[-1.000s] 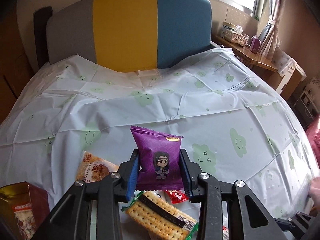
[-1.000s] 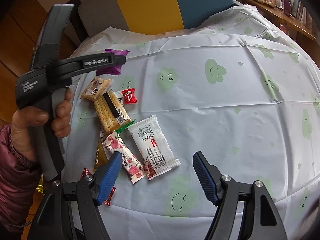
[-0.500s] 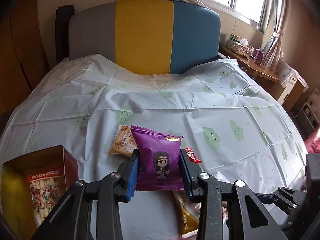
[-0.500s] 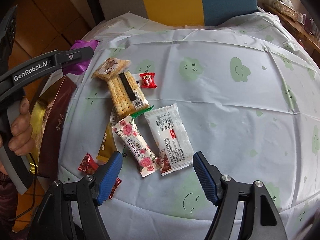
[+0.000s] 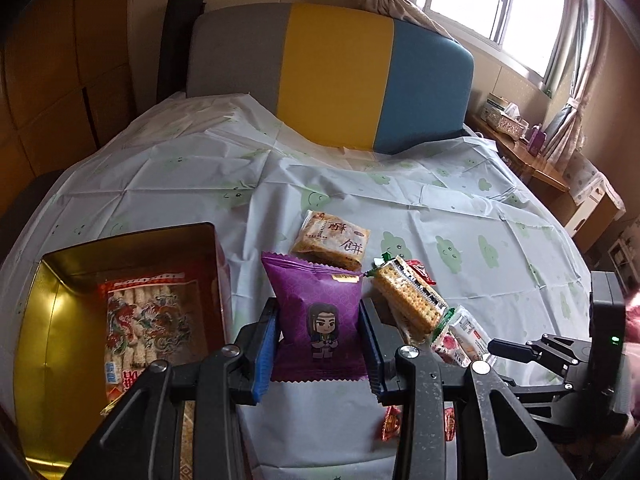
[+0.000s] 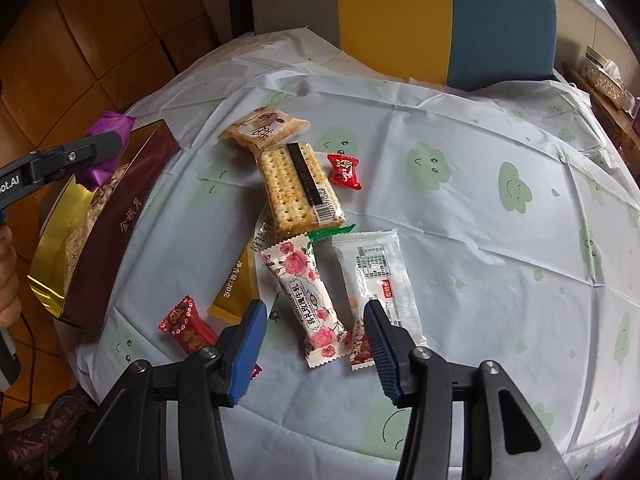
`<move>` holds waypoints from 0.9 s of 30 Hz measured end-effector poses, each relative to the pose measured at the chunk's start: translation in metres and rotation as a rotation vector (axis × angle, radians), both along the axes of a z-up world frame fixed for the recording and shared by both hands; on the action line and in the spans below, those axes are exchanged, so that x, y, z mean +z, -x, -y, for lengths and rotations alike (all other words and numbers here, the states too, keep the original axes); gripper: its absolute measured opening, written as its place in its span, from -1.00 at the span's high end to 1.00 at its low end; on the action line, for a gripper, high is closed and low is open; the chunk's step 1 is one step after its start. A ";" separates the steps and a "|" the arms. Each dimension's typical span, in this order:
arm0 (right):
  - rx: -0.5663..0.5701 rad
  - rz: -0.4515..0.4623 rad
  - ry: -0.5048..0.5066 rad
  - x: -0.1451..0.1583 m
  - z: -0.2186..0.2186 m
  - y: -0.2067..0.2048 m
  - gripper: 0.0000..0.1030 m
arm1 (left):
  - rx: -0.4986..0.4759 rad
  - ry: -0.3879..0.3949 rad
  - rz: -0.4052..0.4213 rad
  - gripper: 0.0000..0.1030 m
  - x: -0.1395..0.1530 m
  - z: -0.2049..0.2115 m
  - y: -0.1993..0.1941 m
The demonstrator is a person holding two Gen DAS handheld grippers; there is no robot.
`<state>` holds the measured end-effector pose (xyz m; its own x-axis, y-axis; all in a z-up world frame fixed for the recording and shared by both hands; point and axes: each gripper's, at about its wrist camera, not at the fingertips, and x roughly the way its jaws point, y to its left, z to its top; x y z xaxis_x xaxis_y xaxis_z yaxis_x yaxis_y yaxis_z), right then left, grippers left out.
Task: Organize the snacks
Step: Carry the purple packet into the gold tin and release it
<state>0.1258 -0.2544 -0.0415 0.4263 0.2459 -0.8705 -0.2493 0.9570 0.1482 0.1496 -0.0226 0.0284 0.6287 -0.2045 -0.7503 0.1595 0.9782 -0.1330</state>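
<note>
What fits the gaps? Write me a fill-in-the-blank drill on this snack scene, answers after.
1. The left gripper grips a ____ packet.
2. The rose-printed packet lies between the pads of the ____ gripper.
3. The open box has a ____ lining.
4. The cracker pack overlaps the rose-printed packet's ____ end.

Answers: purple; right; gold; far

Both wrist views look steeply down, close over the bed [image 5: 400,208], sharing the snack pile [image 6: 300,184].

The left hand-held gripper [image 5: 319,338] is clamped on a purple packet [image 5: 320,320], tilted downward. The right hand-held gripper [image 6: 314,344], angled steeply down, is closing, pads touching nothing.
</note>
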 end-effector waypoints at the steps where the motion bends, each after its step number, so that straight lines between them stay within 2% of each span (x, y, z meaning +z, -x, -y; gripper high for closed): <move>1: 0.006 0.002 0.008 -0.001 -0.002 -0.001 0.00 | 0.006 0.002 0.003 0.25 0.001 -0.004 0.003; 11: 0.046 0.034 0.057 -0.013 -0.026 -0.016 0.00 | 0.084 -0.023 0.044 0.25 0.007 -0.050 0.037; 13: 0.026 0.038 0.072 -0.013 -0.024 -0.018 0.21 | 0.100 -0.026 0.047 0.25 0.006 -0.059 0.042; 16: -0.052 0.040 -0.024 -0.003 -0.001 -0.023 0.21 | 0.123 -0.032 0.044 0.25 0.003 -0.072 0.049; 20: -0.106 0.020 -0.071 -0.002 0.013 -0.028 0.21 | 0.152 -0.028 0.021 0.25 -0.007 -0.087 0.057; 27: 0.001 0.013 -0.030 -0.011 -0.015 -0.020 0.21 | 0.196 -0.024 -0.003 0.25 -0.021 -0.105 0.068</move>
<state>0.1460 -0.2398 -0.0525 0.4374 0.2728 -0.8569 -0.2528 0.9517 0.1739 0.0819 0.0829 0.0079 0.6526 -0.0606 -0.7553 -0.0349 0.9933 -0.1098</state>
